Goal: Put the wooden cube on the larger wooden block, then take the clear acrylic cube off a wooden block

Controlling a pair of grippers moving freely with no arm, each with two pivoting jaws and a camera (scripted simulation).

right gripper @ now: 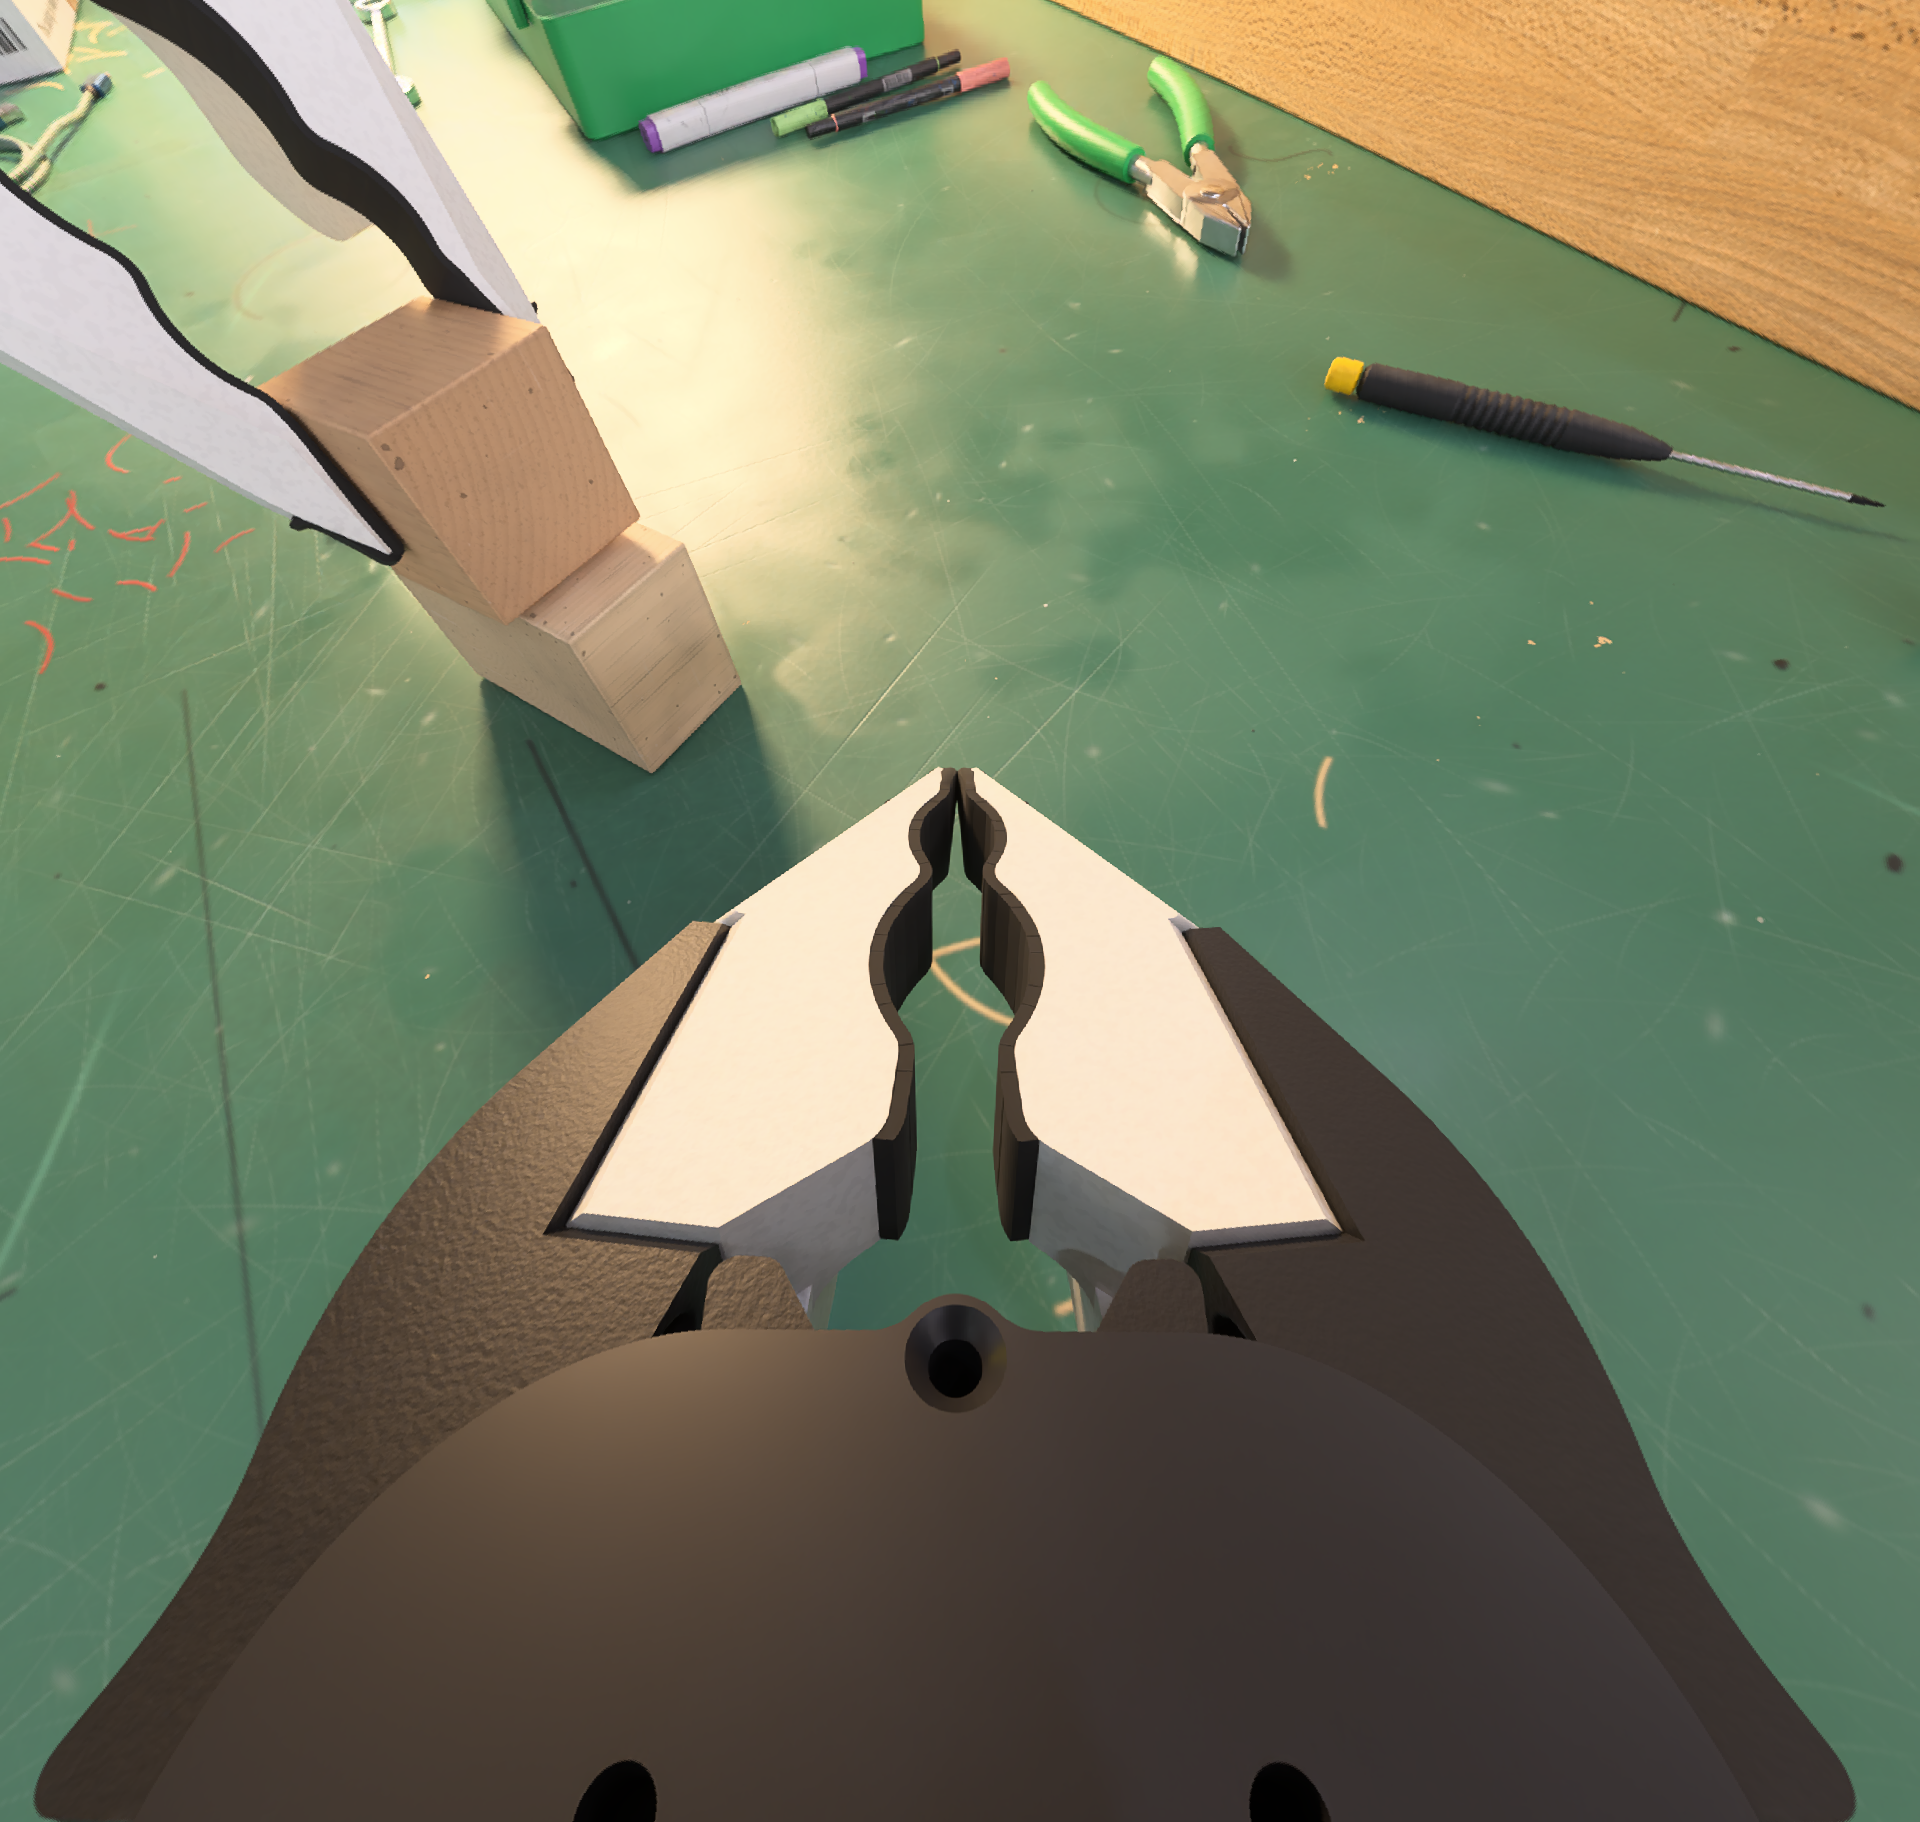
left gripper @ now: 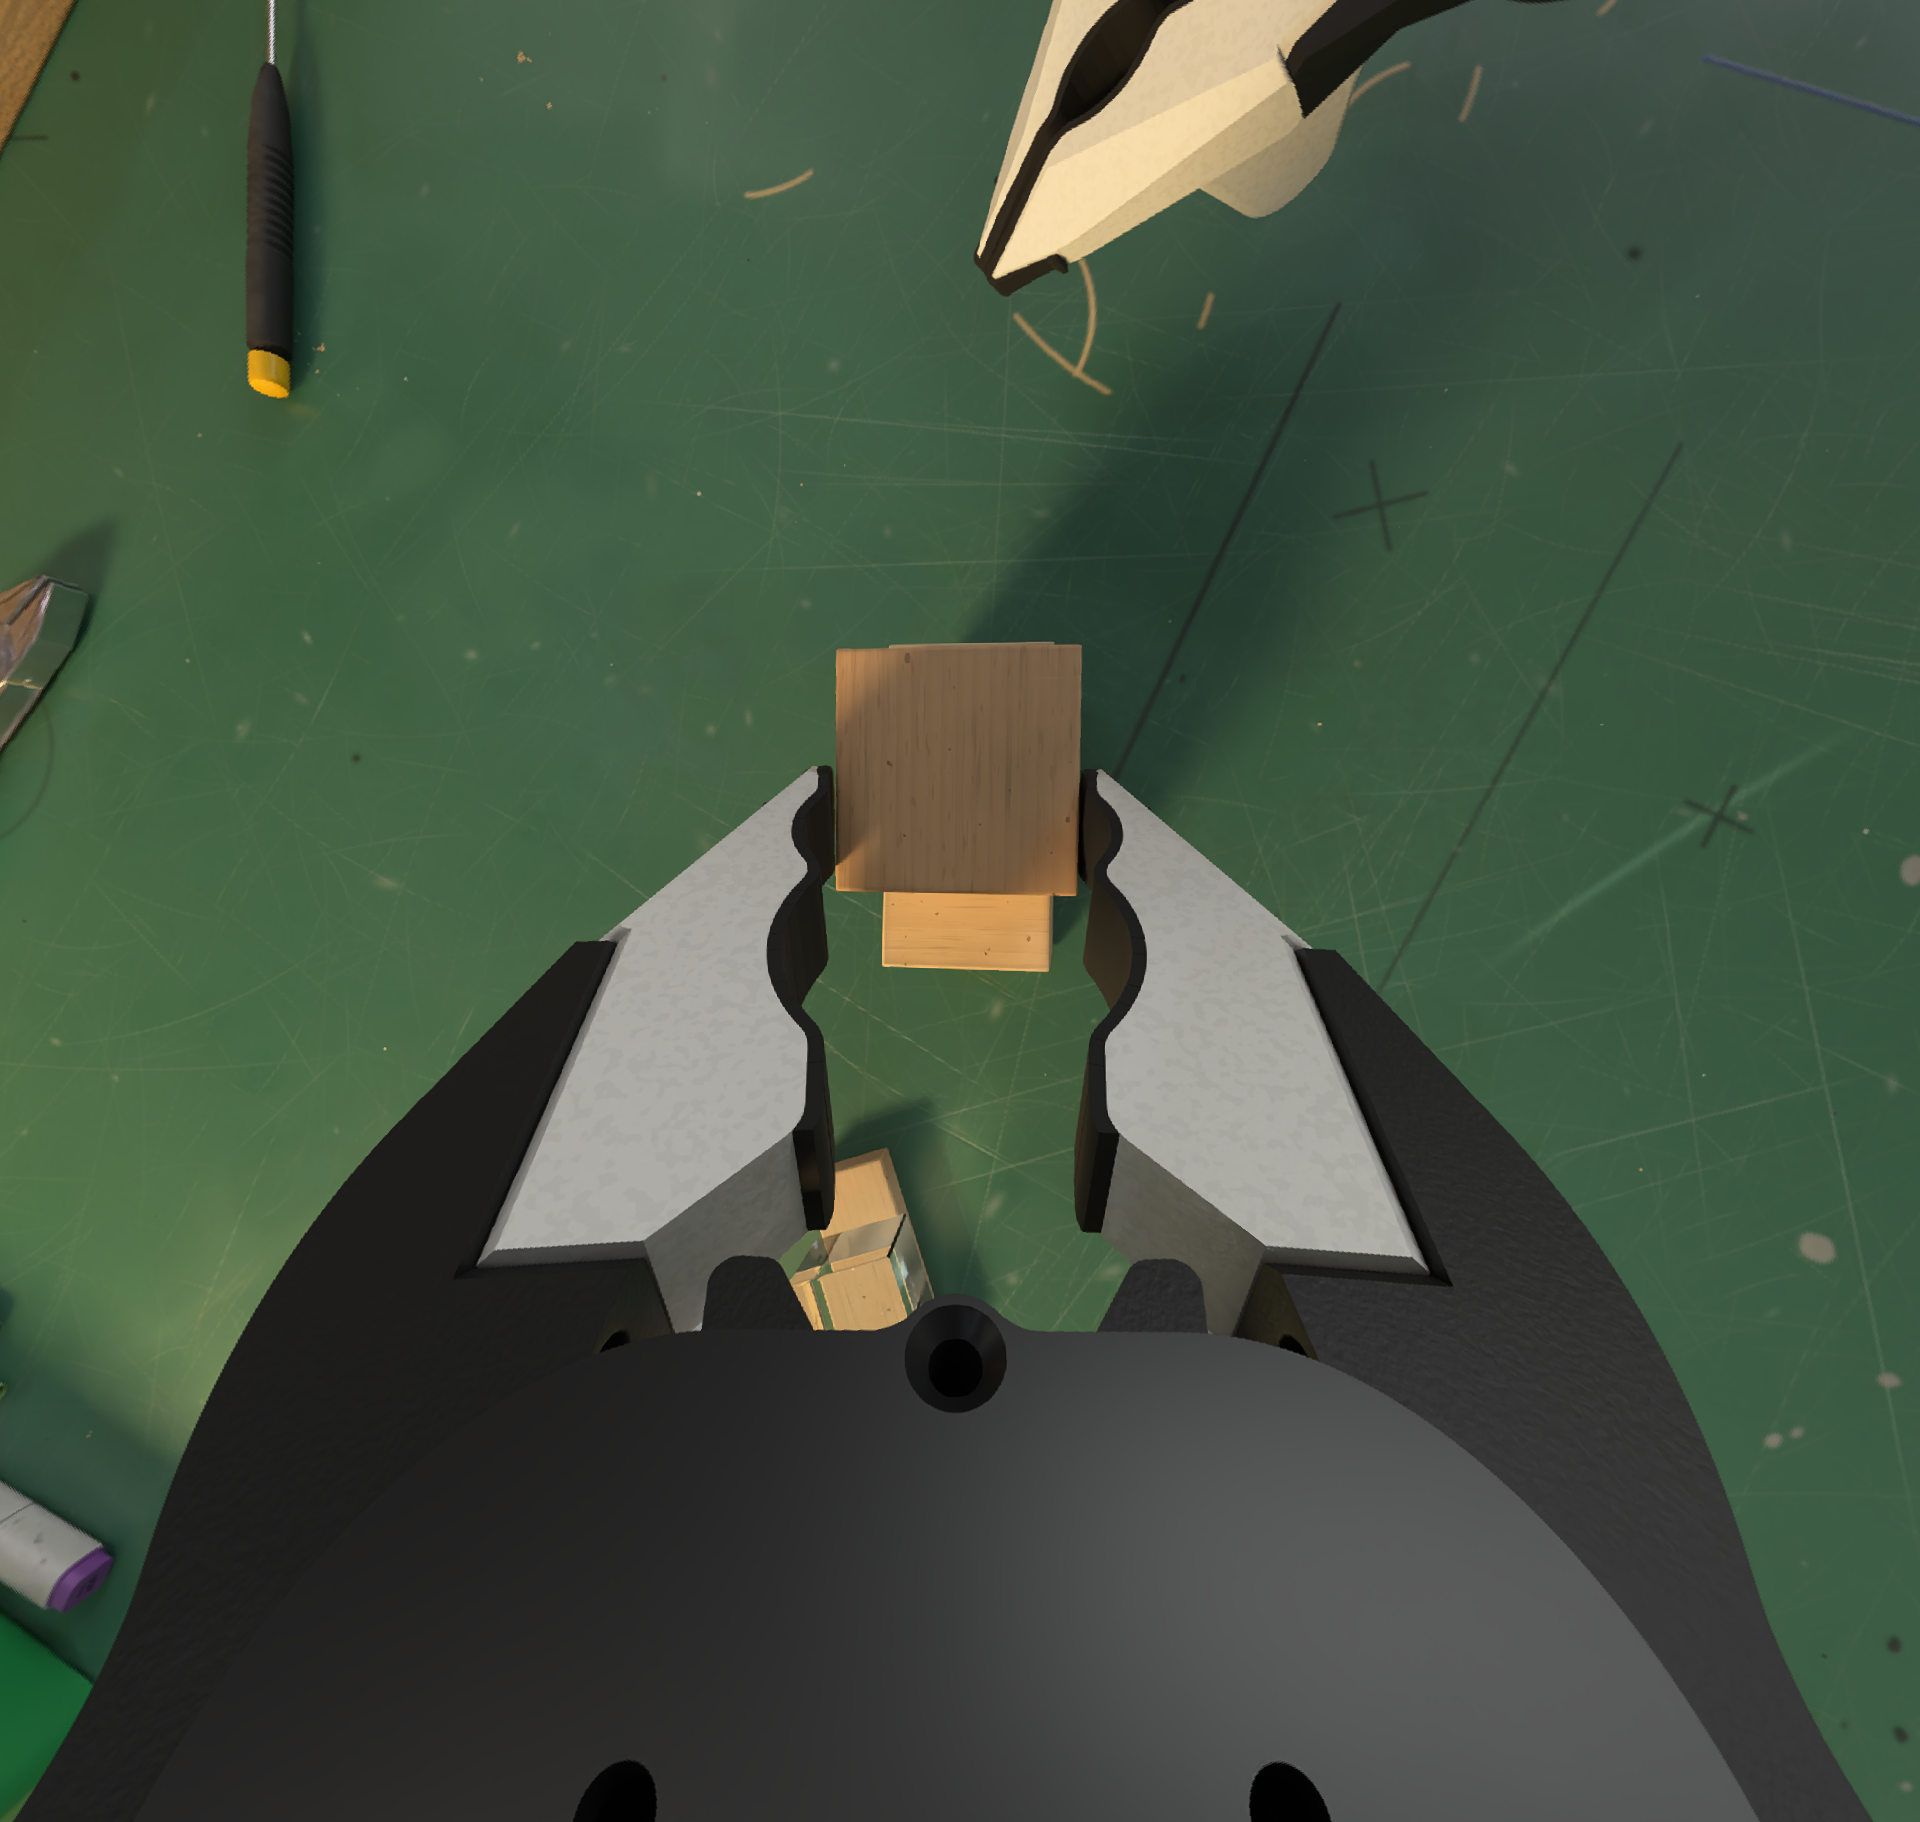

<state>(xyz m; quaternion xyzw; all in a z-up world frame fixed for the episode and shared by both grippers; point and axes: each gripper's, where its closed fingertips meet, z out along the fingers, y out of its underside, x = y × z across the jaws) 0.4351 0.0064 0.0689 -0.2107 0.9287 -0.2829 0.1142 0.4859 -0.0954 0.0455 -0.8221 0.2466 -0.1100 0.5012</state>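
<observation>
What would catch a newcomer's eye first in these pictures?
The left gripper pinching a wooden cube directly over a paler wooden block on the green mat. Next, the right gripper, shut and empty, hovering nearby, and green-handled pliers near the mat's far edge.

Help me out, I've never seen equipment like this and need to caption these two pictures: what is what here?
Each picture comes from a camera riding on one of two two-finger grippers, looking along its fingers. The left gripper clamps a wooden cube resting on a paler wooden block. The right gripper is shut and empty above the green mat. A clear acrylic cube sits on another wooden block, seen between the left fingers. Around lie a screwdriver, green pliers, markers and a green box.
</observation>
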